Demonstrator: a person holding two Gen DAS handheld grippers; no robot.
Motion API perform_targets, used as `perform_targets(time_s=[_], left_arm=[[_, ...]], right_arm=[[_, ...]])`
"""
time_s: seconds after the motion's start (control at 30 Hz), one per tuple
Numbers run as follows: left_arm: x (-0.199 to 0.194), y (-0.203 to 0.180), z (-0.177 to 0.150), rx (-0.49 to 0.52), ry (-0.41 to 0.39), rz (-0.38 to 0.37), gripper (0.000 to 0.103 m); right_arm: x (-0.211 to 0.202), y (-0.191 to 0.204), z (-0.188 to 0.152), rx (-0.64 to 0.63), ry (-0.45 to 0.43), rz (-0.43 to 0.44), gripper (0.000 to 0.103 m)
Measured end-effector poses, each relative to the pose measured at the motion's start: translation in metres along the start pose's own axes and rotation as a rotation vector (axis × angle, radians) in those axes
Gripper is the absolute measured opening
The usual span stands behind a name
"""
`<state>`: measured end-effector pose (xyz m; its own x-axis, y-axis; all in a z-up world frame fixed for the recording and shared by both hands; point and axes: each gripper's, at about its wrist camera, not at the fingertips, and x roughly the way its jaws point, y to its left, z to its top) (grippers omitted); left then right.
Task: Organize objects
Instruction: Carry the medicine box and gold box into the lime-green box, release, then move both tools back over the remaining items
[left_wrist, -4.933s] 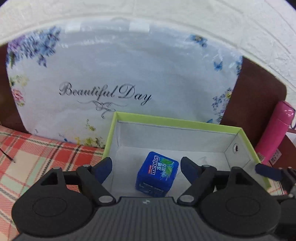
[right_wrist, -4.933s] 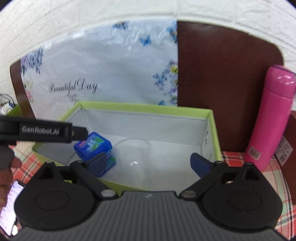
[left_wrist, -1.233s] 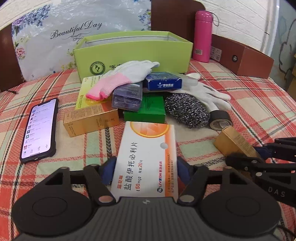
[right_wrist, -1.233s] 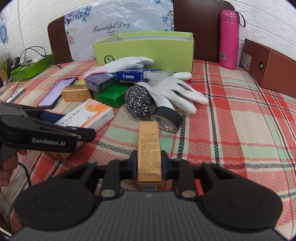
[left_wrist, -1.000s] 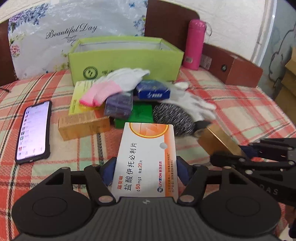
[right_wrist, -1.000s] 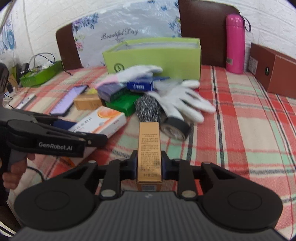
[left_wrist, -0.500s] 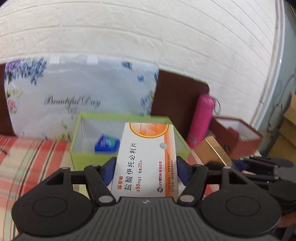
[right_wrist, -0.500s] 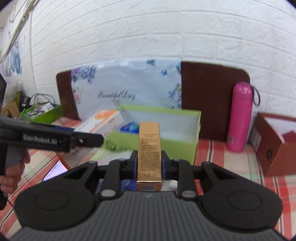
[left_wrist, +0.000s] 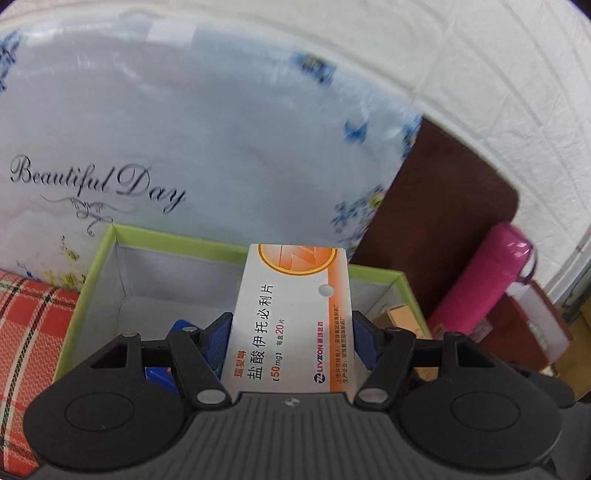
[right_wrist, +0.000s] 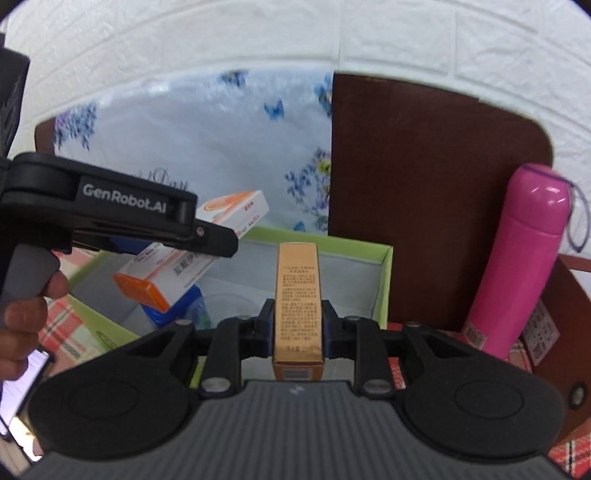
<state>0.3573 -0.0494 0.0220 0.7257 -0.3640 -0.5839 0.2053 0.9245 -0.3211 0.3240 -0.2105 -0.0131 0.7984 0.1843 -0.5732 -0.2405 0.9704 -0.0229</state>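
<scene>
My left gripper (left_wrist: 291, 332) clamps one white-and-orange medicine box (left_wrist: 291, 317) over the one green box (left_wrist: 96, 266), above its left half. My right gripper (right_wrist: 297, 326) pinches one slim gold carton (right_wrist: 298, 295) over the right half. One blue mint tub (right_wrist: 184, 306) sits inside; one pink flask (right_wrist: 517, 258) stands right.

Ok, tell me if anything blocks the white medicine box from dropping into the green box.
Partly: a blue mint box sits on the green box floor right under the white medicine box; the rest of the floor looks open.
</scene>
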Motion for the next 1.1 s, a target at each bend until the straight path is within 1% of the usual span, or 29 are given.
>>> perform_targets(time_s=[0.1, 0.13, 0.17, 0.2, 0.23, 0.27, 0.3, 0.37, 0.4, 0.43, 0.53, 0.6, 0.67, 0.77, 0.87, 0.97, 1.1], left_arm=[[0.012, 0.006, -0.005, -0.001, 0.017, 0.002, 0.07], [0.016, 0.008, -0.006, -0.005, 0.03, -0.01, 0.076], [0.017, 0.009, -0.007, -0.005, 0.032, -0.017, 0.08], [0.015, 0.009, -0.007, 0.0, 0.023, -0.014, 0.083], [0.012, 0.009, -0.008, 0.002, 0.02, -0.003, 0.085], [0.011, 0.009, -0.006, 0.005, 0.02, 0.008, 0.085], [0.007, 0.009, -0.005, 0.01, 0.019, 0.019, 0.085], [-0.007, 0.009, -0.004, 0.024, -0.01, 0.037, 0.085], [-0.017, 0.007, -0.004, 0.036, -0.032, 0.047, 0.085], [-0.028, 0.004, -0.004, 0.053, -0.052, 0.064, 0.085], [-0.063, -0.006, -0.012, 0.096, -0.102, 0.107, 0.086], [-0.084, -0.011, -0.021, 0.102, -0.104, 0.137, 0.087], [-0.099, -0.017, -0.032, 0.106, -0.091, 0.165, 0.087], [-0.126, -0.023, -0.055, 0.111, -0.111, 0.176, 0.087], [-0.14, -0.03, -0.078, 0.113, -0.12, 0.201, 0.087], [-0.15, -0.033, -0.101, 0.133, -0.107, 0.233, 0.087], [-0.159, -0.029, -0.126, 0.109, -0.073, 0.226, 0.087]], right_arm=[[0.017, -0.001, -0.004, 0.0, 0.033, 0.007, 0.024], [0.021, -0.001, -0.005, 0.001, 0.037, 0.012, 0.025], [0.023, -0.001, -0.006, -0.001, 0.037, 0.014, 0.031], [0.023, -0.001, -0.007, -0.002, 0.036, 0.013, 0.046], [0.021, -0.001, -0.006, -0.003, 0.028, 0.016, 0.055], [0.017, -0.001, -0.006, -0.006, 0.012, 0.029, 0.058], [0.011, -0.001, -0.006, -0.007, -0.011, 0.045, 0.065], [-0.008, -0.002, -0.005, 0.002, -0.07, 0.058, 0.082], [-0.02, -0.003, -0.004, 0.009, -0.103, 0.049, 0.095], [-0.032, -0.002, -0.005, 0.013, -0.137, 0.039, 0.099], [-0.071, 0.001, -0.01, 0.016, -0.21, 0.04, 0.103], [-0.096, 0.004, -0.018, 0.039, -0.248, 0.045, 0.103], [-0.117, 0.007, -0.028, 0.067, -0.26, 0.051, 0.103], [-0.144, 0.014, -0.047, 0.093, -0.265, 0.049, 0.103], [-0.166, 0.025, -0.072, 0.09, -0.259, 0.03, 0.103], [-0.183, 0.034, -0.095, 0.11, -0.243, 0.039, 0.103], [-0.2, 0.045, -0.119, 0.121, -0.225, 0.039, 0.103]])
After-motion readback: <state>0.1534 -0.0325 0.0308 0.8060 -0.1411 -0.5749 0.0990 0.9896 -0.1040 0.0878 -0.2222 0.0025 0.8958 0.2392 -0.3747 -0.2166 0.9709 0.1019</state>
